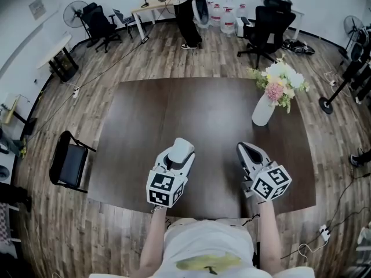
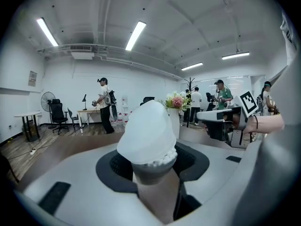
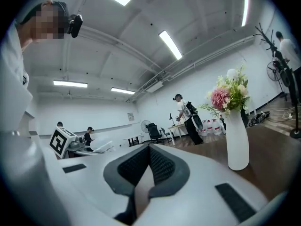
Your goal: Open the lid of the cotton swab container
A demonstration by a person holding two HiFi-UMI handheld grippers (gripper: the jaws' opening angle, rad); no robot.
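The cotton swab container [image 1: 182, 146] is a small tub with a translucent white cap. My left gripper [image 1: 178, 154] is shut on it and holds it above the near part of the dark table [image 1: 191, 106]. In the left gripper view the container [image 2: 148, 133] stands between the dark pads [image 2: 116, 163], and white swab heads show under the cap's rim. My right gripper [image 1: 248, 151] hovers a short way to the right, apart from the container. It is shut with nothing in it, and its pads [image 3: 162, 166] meet in the right gripper view.
A white vase [image 1: 264, 112] with flowers [image 1: 282, 80] stands at the table's far right and shows large in the right gripper view [image 3: 236, 140]. A black chair [image 1: 69, 164] stands left of the table. A person [image 1: 186, 10], desks and office chairs are at the back.
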